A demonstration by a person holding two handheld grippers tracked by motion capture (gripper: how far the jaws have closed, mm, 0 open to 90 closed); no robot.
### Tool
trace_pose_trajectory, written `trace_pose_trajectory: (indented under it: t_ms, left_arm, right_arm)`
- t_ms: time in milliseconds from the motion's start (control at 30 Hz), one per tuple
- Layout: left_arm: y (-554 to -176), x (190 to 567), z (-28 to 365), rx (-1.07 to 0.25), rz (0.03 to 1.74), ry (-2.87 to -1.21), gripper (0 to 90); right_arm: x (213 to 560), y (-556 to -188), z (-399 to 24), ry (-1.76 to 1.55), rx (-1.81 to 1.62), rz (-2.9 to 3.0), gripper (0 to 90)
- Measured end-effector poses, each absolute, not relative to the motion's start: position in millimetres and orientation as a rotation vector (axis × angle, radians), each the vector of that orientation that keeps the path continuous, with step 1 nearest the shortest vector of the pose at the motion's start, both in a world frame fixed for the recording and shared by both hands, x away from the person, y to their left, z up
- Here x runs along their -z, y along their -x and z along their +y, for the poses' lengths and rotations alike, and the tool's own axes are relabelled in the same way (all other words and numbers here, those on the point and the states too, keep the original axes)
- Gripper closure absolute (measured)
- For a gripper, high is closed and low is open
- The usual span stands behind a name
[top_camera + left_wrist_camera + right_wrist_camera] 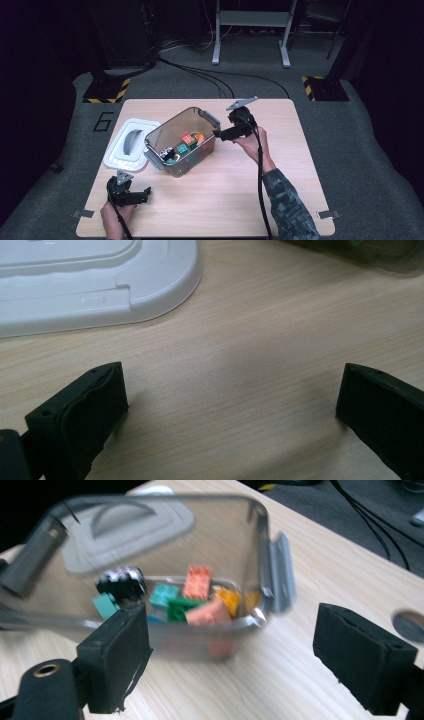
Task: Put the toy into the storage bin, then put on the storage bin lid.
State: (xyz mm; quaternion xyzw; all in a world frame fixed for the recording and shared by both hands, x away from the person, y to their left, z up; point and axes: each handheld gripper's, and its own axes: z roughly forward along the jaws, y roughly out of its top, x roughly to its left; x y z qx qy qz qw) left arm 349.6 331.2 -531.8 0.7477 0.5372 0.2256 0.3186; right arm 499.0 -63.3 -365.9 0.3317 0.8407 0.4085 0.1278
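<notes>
Left claw point(142, 194) rests low on the bench point(225, 200), jaws wide, holding nothing; beyond it lies the white lid point(129, 145); right claw point(218, 134), jaws apart and empty, hangs beside the clear bin point(182, 142) of blocks point(189, 141).

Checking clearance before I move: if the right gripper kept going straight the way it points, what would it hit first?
Most likely the near wall of the clear bin holding the coloured blocks. The right gripper has its jaws open, aimed at that wall; depth is hard to judge.
</notes>
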Motion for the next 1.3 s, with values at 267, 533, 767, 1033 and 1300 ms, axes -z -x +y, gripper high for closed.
trace_pose_trajectory:
  t_ms: [267,533,767,1033,1300]
  left_arm:
    - [-349.4,531.8,330.4,-0.592,1.398,-1.972,0.0]
    - [-351.1,531.8,329.5,-0.590,1.401,-1.970,0.0]
    - [-351.5,531.8,331.9,-0.576,1.381,-1.967,0.0]
    - [-356.7,526.4,337.6,-0.507,1.379,-1.961,0.0]
    - [-364.0,508.3,343.5,-0.528,1.364,-1.929,0.1]
  right_arm:
    - [414.6,-481.7,-96.6,-1.052,-1.100,2.433,4.8]
    - [465.2,-468.2,-120.1,-1.144,-1.038,2.385,0.0]
    - [509.3,-464.2,-146.3,-1.272,-1.016,2.350,0.0]
    - [524.0,-464.8,-164.7,-1.318,-1.005,2.300,0.0]
    - [527.0,-464.7,-165.0,-1.302,-0.957,2.260,0.0]
